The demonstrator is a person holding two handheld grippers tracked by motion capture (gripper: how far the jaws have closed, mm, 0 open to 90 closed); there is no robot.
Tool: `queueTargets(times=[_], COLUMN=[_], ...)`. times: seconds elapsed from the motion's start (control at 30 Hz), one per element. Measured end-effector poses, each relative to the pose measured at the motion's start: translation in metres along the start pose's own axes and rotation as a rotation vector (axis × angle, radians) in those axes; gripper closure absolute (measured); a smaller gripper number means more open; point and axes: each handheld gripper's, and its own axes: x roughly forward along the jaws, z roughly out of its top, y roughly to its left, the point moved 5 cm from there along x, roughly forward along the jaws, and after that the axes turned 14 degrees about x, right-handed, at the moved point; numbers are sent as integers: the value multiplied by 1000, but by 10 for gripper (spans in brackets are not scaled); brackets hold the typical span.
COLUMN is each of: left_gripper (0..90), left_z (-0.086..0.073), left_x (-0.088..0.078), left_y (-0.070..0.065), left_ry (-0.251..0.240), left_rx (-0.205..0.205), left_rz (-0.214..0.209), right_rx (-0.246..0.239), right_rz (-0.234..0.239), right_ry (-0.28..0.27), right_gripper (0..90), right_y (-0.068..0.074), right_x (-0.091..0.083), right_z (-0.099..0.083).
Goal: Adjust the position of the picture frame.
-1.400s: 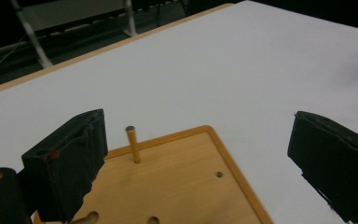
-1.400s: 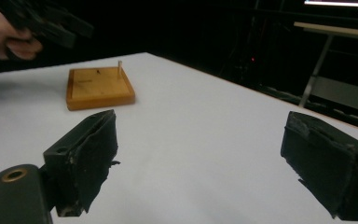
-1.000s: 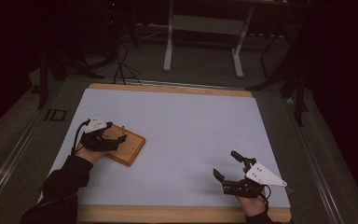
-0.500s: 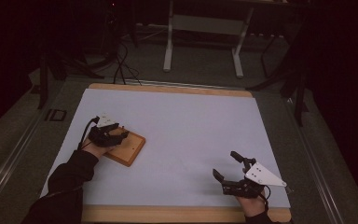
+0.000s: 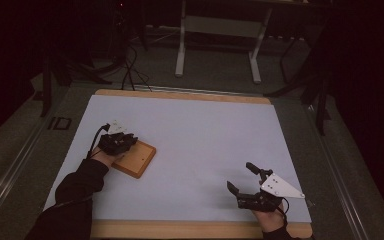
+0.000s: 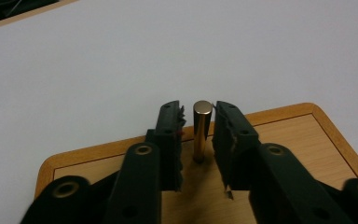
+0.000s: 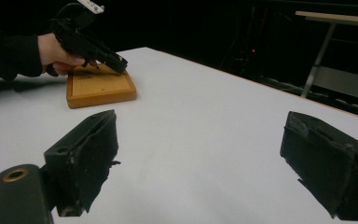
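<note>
Now left tool (image 6: pixel 198 135) straddles upright brass pin (image 6: pixel 201 130) on wood block (image 5: pixel 136 159), worktop nine o'clock; jaws just narrowing, small gaps remain. Pin axis vertical, dead between pads. Right tool (image 5: pixel 245 181) wide, empty, five o'clock.

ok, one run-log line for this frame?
left gripper: jaws closing around upright brass pin on wooden block, small gaps each side | right gripper: open, nothing between jaws, over white mat
</note>
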Motion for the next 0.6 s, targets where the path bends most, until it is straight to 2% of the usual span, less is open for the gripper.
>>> queueTargets(times=[0.13, 0.23, 0.6], left_gripper=[783, 836, 852], left_z=[-2, -3, -5], left_x=[2, 2, -1], left_y=[-2, -1, -1], left_ry=[20, 16, -13], left_rx=[-6, -11, -23], left_rz=[-6, -7, -6], right_rx=[-2, -1, 9], right_rz=[5, 7, 13], right_ry=[1, 2, 8], right_gripper=[106, 106, 106], right_y=[0, 0, 0], right_x=[1, 1, 1], right_z=[0, 0, -1])
